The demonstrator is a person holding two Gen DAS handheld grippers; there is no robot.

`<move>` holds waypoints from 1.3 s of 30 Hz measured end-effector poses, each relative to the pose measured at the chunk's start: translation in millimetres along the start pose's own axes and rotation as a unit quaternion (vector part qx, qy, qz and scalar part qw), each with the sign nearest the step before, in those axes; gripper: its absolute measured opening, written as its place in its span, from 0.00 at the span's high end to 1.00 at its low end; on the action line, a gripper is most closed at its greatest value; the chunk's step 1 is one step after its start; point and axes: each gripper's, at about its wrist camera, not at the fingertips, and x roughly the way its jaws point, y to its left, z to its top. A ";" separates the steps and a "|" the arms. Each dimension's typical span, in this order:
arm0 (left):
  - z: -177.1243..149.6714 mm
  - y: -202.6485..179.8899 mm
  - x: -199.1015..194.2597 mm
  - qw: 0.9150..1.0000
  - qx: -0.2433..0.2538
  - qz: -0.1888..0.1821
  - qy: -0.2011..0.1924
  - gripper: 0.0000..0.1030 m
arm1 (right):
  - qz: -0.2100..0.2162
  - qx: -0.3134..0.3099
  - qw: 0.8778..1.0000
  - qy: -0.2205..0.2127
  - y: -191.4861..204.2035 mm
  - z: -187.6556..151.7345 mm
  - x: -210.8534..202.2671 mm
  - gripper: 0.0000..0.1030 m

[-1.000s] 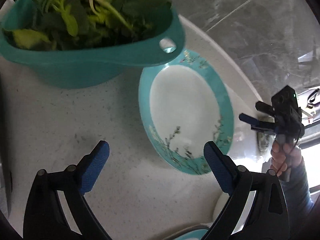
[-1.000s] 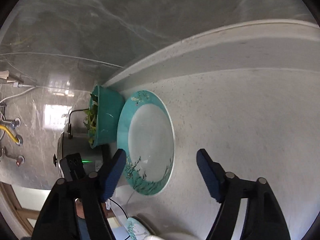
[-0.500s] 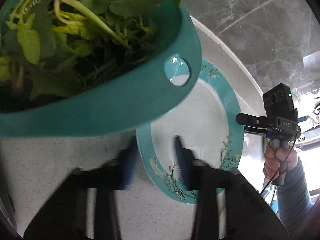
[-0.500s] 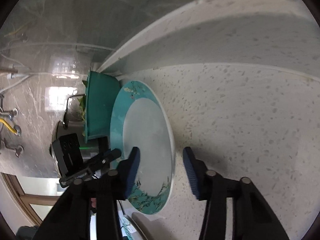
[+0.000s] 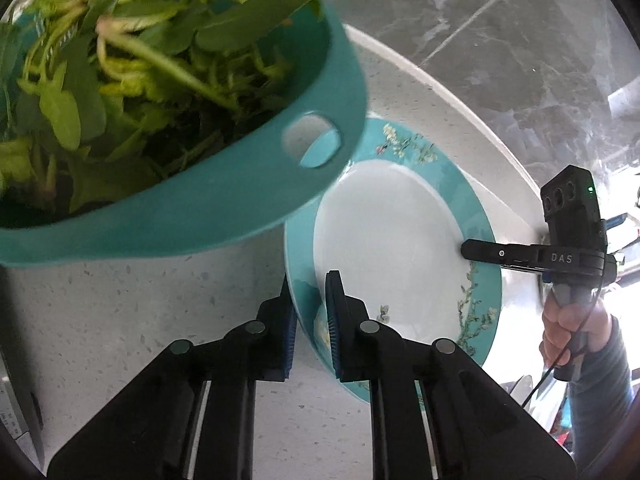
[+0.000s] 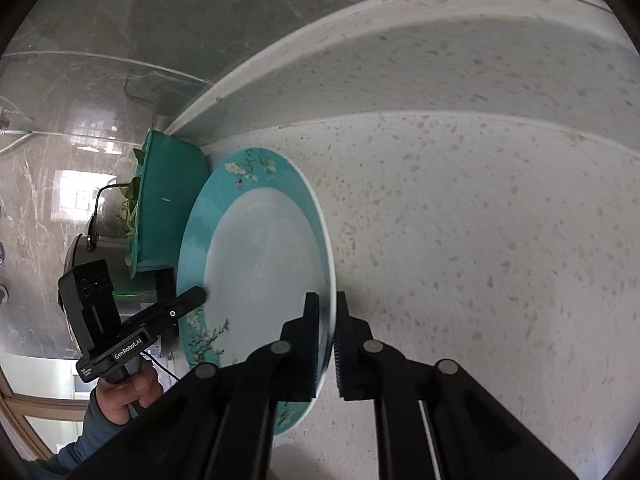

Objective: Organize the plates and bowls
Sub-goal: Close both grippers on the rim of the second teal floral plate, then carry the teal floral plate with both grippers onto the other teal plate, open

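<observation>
Plate [image 5: 384,240] rim pinched by both hand-held grippers.

The plate [image 5: 390,240] pinched at its near rim between the left gripper's [image 5: 310,320] blue-padded black fingers has a plain white centre and a teal border painted with pale blossom sprigs on dark twigs; the right gripper [image 6: 329,332], also black, closes over its white edge. Beyond the left gripper and to its left, the teal bowl [image 5: 224,204] holds light and dark green leafy greens [image 5: 132,80]. Under both lies a white countertop [image 6: 480,260] flecked with tan and grey, backed by a grey marble-veined wall [image 5: 520,40].
</observation>
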 end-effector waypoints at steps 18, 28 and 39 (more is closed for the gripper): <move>-33.5 -33.6 -68.9 0.997 0.044 -0.017 -0.057 0.89 | -0.011 -0.074 0.993 -0.090 68.1 -56.9 -69.6 0.90; -147.3 -14.5 -158.9 0.996 0.046 0.027 -0.069 0.86 | -0.005 -0.134 0.988 -0.079 144.0 -160.2 -53.5 0.89; -254.5 41.9 -156.7 0.995 0.061 0.075 -0.007 0.83 | -0.038 -0.121 0.992 -0.006 149.1 -271.6 21.6 0.86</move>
